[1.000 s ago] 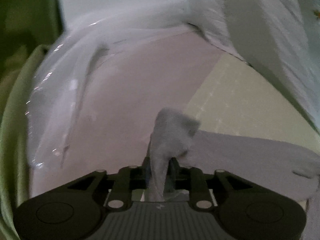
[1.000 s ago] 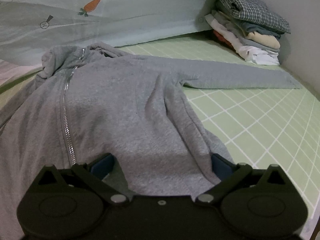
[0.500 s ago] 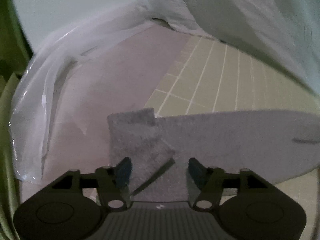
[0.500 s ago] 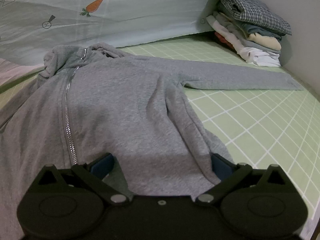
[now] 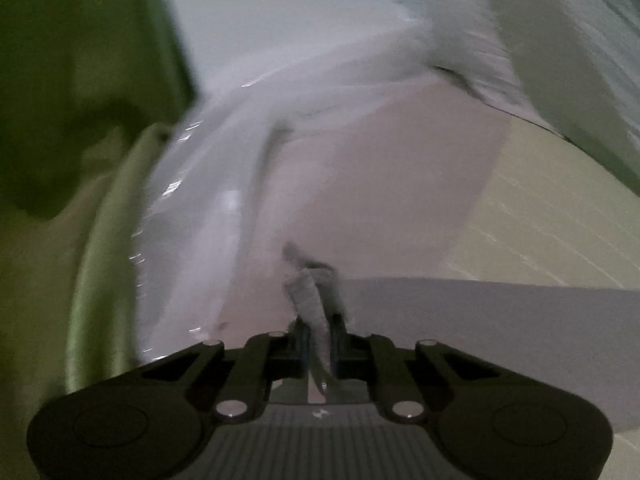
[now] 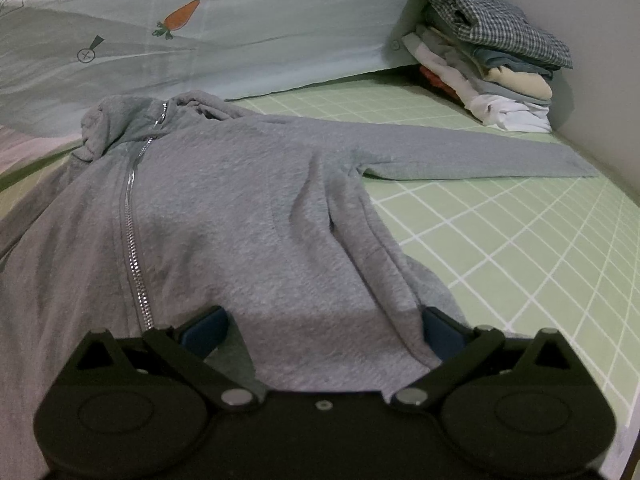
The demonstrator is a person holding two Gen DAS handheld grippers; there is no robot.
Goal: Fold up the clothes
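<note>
A grey zip hoodie (image 6: 240, 208) lies flat, front up, on a green checked sheet (image 6: 520, 248), its right sleeve (image 6: 472, 160) stretched out to the right. My right gripper (image 6: 322, 330) is open, its jaws resting wide apart on the hoodie's lower hem. In the left wrist view my left gripper (image 5: 319, 344) is shut on the cuff of the other grey sleeve (image 5: 480, 312), which trails off to the right. The cuff bunches up between the fingers.
A pale blue quilt with a carrot print (image 6: 224, 32) lies behind the hoodie. A stack of folded clothes (image 6: 492, 64) stands at the back right by the wall. In the left wrist view a pink sheet (image 5: 380, 200) and clear plastic (image 5: 188, 216) lie ahead.
Half a second ago the left gripper was open over the flat sleeve cuff; now it has shut on the cuff and lifted it. The right gripper has stayed still.
</note>
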